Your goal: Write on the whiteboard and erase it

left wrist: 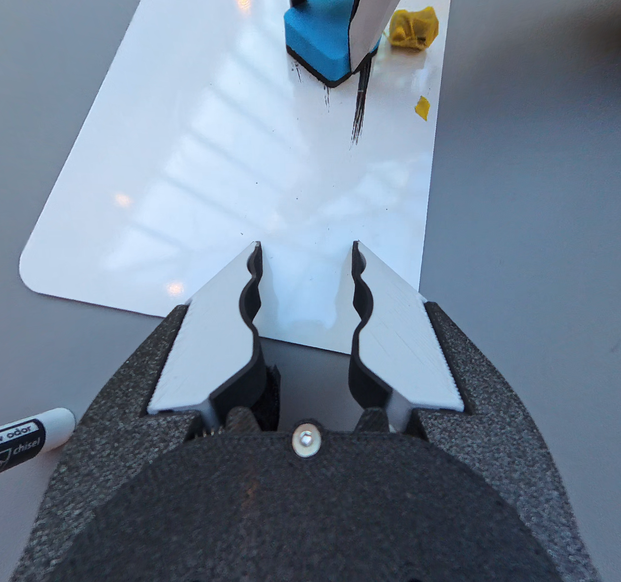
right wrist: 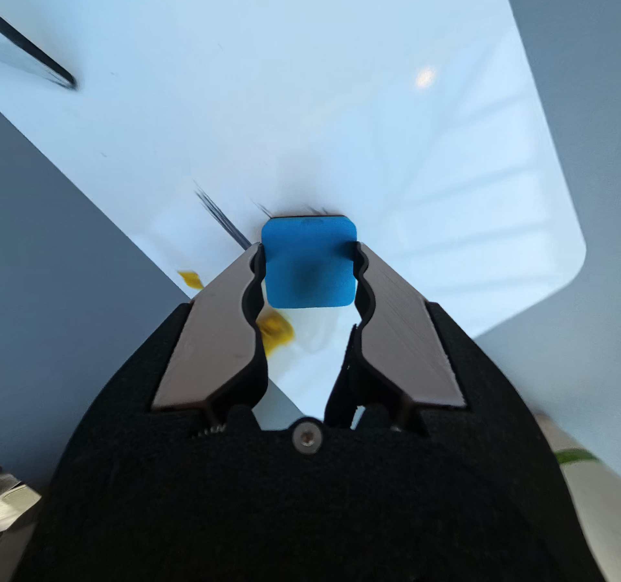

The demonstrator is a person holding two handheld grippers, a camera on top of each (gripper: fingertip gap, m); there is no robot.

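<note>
A white board point(left wrist: 208, 169) lies flat on a grey table point(left wrist: 524, 196). My right gripper point(right wrist: 308, 246) is shut on a blue eraser block point(right wrist: 308, 263) with a black underside and presses it on the board point(right wrist: 403, 129). In the left wrist view the eraser point(left wrist: 317, 33) sits at the board's far end between the right gripper's fingers point(left wrist: 373, 11). Smeared black marker streaks point(left wrist: 361, 105) run from under it; they also show in the right wrist view point(right wrist: 221, 218). My left gripper point(left wrist: 306, 243) is open and empty, its tips over the board's near edge.
A crumpled yellow lump point(left wrist: 414, 28) and a small yellow scrap point(left wrist: 422, 107) lie on the board's right side. A white marker pen point(left wrist: 33, 434) lies on the table left of my left gripper. A thick black stroke point(right wrist: 37, 58) marks the board's far part.
</note>
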